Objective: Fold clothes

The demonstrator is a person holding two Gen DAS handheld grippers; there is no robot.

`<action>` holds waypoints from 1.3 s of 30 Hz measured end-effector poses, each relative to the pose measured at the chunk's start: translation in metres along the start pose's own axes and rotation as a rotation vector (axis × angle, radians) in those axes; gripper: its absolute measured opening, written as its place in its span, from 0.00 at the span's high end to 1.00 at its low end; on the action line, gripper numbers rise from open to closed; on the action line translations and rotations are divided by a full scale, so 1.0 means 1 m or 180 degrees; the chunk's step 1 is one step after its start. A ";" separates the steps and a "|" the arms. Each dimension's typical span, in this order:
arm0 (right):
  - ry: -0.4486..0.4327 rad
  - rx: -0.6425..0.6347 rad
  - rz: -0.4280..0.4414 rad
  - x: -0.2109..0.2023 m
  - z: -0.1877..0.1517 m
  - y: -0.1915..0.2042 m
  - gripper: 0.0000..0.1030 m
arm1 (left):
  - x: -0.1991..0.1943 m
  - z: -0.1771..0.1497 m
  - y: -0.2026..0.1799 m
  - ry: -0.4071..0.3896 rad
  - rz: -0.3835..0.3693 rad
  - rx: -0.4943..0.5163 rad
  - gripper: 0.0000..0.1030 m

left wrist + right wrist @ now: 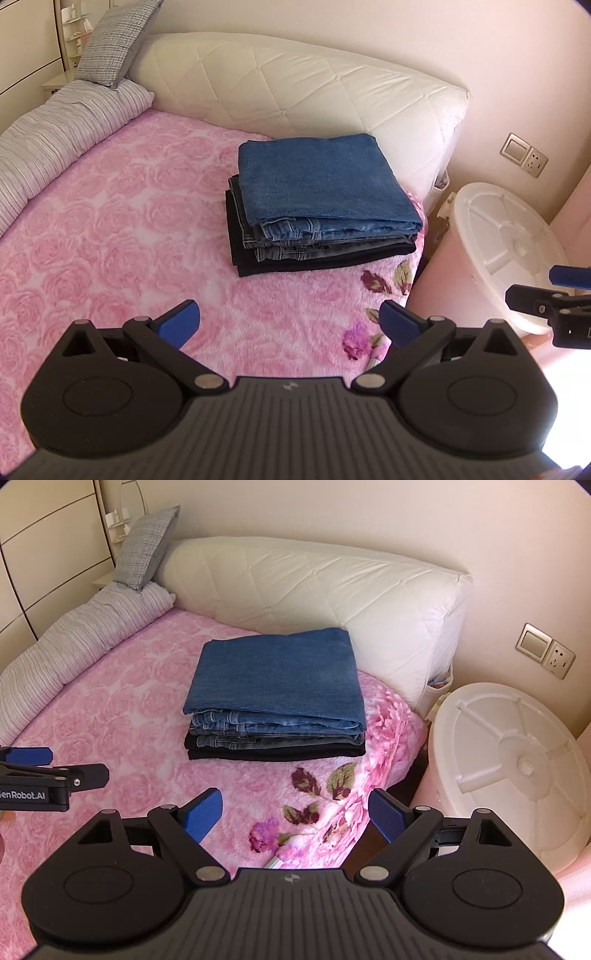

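Note:
A neat stack of folded trousers (317,199) (275,696) lies on the pink rose-patterned blanket (110,240) (118,709) near the bed's head: blue jeans on top, greyer denim under them, a black pair at the bottom. My left gripper (290,323) hovers open over the blanket, short of the stack, with nothing between its blue pads. My right gripper (295,814) is also open and empty, above the bed's corner. Each gripper shows at the edge of the other's view: the right gripper (554,291) at far right, the left gripper (48,771) at far left.
A white quilted headboard cushion (295,85) (314,590) runs behind the stack. Grey striped bedding (55,136) and a grey pillow (110,40) lie along the left. A white round bin lid (506,243) (509,760) stands right of the bed, below a wall socket (546,651).

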State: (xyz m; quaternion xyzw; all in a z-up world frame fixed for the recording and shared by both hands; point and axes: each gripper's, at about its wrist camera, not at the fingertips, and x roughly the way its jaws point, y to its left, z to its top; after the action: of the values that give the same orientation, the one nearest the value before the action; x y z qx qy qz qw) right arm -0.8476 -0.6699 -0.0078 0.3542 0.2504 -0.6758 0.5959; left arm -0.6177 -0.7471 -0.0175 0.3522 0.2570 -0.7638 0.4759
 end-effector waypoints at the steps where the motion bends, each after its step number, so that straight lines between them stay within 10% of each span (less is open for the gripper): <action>1: -0.0006 0.0001 0.0004 -0.001 0.000 0.000 0.14 | 0.000 0.000 0.000 -0.0003 0.0010 -0.0005 0.01; 39: -0.0130 -0.0123 0.0068 -0.029 0.004 0.007 0.14 | -0.034 0.000 -0.014 -0.0134 0.0139 -0.0128 0.01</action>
State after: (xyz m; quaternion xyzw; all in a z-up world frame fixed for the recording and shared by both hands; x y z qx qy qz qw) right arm -0.8405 -0.6560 0.0174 0.3314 0.2474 -0.6715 0.6149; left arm -0.6202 -0.7222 0.0099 0.3320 0.2546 -0.7551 0.5047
